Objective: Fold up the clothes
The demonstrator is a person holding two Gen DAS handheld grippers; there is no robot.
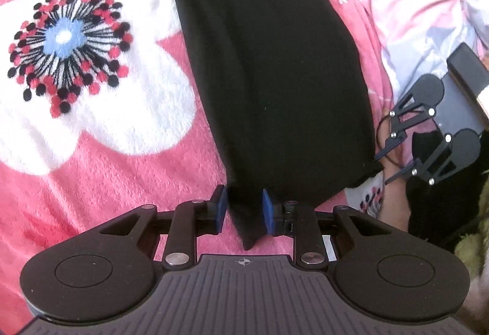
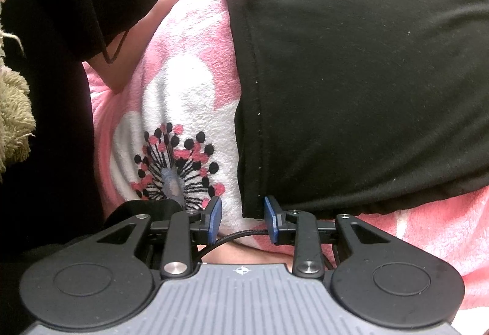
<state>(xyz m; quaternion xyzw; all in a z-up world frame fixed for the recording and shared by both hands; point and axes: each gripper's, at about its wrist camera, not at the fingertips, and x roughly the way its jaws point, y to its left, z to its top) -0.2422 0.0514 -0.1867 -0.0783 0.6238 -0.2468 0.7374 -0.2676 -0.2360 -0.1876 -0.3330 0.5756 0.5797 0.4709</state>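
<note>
Left claw (image 1: 243,209): standing apart around black garment (image 1: 269,66) corner, risking slipping off.
Right claw (image 2: 243,219): standing apart at hem, gripping nothing.

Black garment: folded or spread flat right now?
Folded. The black garment lies as a long narrow strip on the pink blanket, its hemmed end doubled over; how many layers, cannot tell.

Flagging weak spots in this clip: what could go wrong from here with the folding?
1. The left gripper straddles only a narrow corner of the black garment, pads not clearly pressing; it could slip free.
2. The right gripper stands open at the hem corner, mostly over the blanket, and might pinch that instead.
</note>
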